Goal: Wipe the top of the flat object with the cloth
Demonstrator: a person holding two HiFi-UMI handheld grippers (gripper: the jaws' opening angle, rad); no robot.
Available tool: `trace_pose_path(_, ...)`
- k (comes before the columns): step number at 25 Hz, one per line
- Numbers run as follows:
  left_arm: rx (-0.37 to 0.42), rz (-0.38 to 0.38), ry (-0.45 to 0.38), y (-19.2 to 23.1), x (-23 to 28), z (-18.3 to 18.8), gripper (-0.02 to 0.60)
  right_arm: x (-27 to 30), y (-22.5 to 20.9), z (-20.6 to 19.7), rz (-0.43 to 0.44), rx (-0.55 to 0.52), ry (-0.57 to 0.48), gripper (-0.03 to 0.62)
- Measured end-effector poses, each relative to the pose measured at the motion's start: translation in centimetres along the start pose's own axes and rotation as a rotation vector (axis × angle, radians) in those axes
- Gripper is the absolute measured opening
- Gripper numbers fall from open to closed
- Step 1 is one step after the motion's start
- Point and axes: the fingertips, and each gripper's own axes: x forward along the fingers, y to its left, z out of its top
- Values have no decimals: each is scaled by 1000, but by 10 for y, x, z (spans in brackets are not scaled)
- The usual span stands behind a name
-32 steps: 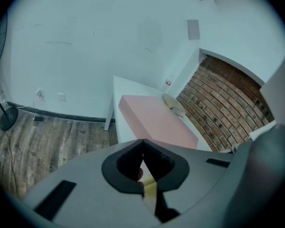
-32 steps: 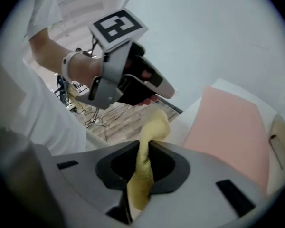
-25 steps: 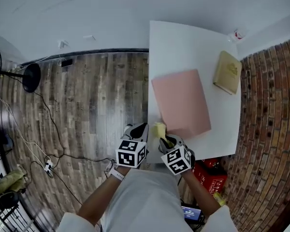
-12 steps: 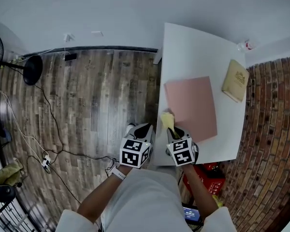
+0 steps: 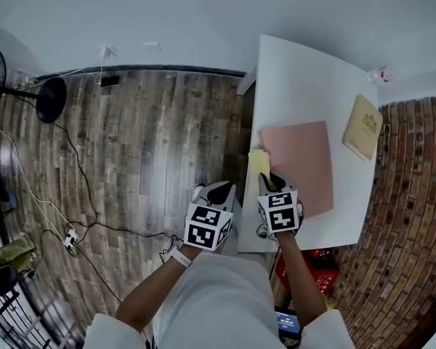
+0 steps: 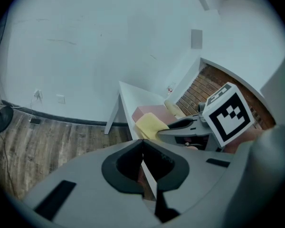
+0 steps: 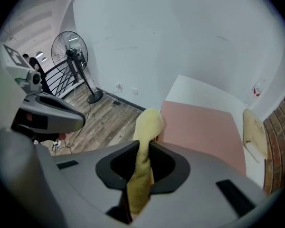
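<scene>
At white table (image 5: pixel 305 78) beside plank floor (image 5: pixel 145 144): pink flat object (image 5: pixel 302 167), yellow cloth (image 5: pixel 259 163).

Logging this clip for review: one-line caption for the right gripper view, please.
Right gripper shut on a yellow cloth, beside the pink flat object on a white table.

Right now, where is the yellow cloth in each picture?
Head view: yellow cloth at the table's left edge, just ahead of the right gripper.
Left gripper view: middle, in front of the pink flat object.
Right gripper view: bottom middle, pinched in the jaws.
Shared landmark: the pink flat object.
</scene>
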Motion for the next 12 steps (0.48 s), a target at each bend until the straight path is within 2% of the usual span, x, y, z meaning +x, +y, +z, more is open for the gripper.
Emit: trace_pose_path(12,-12,-3,-12,8,-2,13,18,32,-28,59,-40,-79,-27,63)
